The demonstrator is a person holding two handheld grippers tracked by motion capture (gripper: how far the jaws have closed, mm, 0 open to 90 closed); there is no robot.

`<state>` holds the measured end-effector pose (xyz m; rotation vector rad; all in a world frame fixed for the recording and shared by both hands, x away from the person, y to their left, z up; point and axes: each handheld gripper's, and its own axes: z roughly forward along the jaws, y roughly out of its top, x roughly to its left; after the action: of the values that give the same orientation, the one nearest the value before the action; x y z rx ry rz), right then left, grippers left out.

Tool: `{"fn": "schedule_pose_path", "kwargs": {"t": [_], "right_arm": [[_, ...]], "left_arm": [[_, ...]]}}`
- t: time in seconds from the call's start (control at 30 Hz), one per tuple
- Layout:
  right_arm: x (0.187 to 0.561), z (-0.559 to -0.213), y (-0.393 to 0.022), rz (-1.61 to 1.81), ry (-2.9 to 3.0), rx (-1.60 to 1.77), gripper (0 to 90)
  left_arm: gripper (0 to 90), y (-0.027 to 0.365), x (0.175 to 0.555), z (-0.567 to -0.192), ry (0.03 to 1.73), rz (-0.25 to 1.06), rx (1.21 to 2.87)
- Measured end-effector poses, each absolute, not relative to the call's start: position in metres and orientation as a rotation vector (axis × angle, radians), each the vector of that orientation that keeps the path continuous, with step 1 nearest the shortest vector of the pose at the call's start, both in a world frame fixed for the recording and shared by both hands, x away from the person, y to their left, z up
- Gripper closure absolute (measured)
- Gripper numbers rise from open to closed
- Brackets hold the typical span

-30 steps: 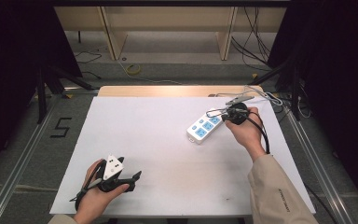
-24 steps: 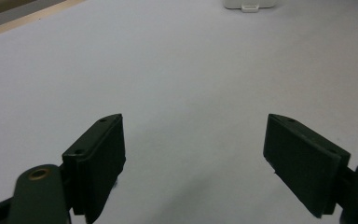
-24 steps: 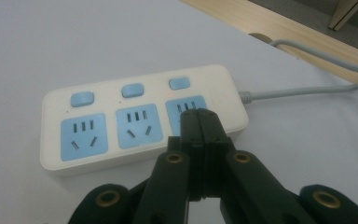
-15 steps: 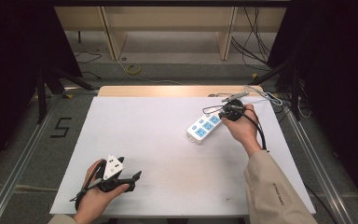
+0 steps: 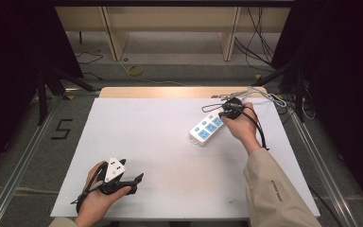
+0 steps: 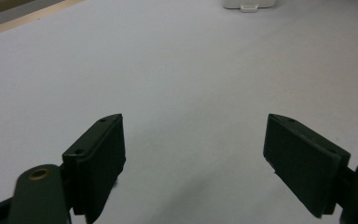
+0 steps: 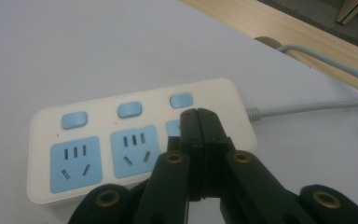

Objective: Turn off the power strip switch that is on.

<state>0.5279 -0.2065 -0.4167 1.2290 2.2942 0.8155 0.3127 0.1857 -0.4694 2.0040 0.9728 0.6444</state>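
Note:
A white power strip (image 5: 207, 128) with blue sockets and blue switches lies on the white table (image 5: 160, 142), right of centre. My right gripper (image 5: 228, 111) is shut and empty, and its joined tips (image 7: 198, 116) hang over the strip's (image 7: 98, 140) end socket, just below the last switch (image 7: 181, 100). A small red light (image 7: 170, 113) glows beside that switch. The strip's grey cable (image 7: 307, 108) runs off to the right. My left gripper (image 5: 139, 178) rests low at the table's front left, open (image 6: 193, 158) and empty, pointing toward the strip (image 6: 249, 4).
A wooden strip (image 5: 170, 92) runs along the table's far edge. Loose cables (image 5: 264, 97) lie at the back right corner. Metal rails (image 5: 23, 156) flank the table, and a floor mark "5" (image 5: 62, 128) sits at the left.
My right hand has shifted a little left and down, bringing its shut jaws over the strip's far end. The left hand has stayed put.

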Motion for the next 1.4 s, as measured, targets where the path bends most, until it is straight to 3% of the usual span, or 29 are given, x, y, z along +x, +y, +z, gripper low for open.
{"fn": "schedule_pose_path", "kwargs": {"t": [1.4], "right_arm": [[0.572, -0.432, -0.182, 0.757, 2.352, 1.277, 90.0]], "left_arm": [[20.7, 0.185, 0.314, -0.470, 0.970, 0.634, 2.002]]}}
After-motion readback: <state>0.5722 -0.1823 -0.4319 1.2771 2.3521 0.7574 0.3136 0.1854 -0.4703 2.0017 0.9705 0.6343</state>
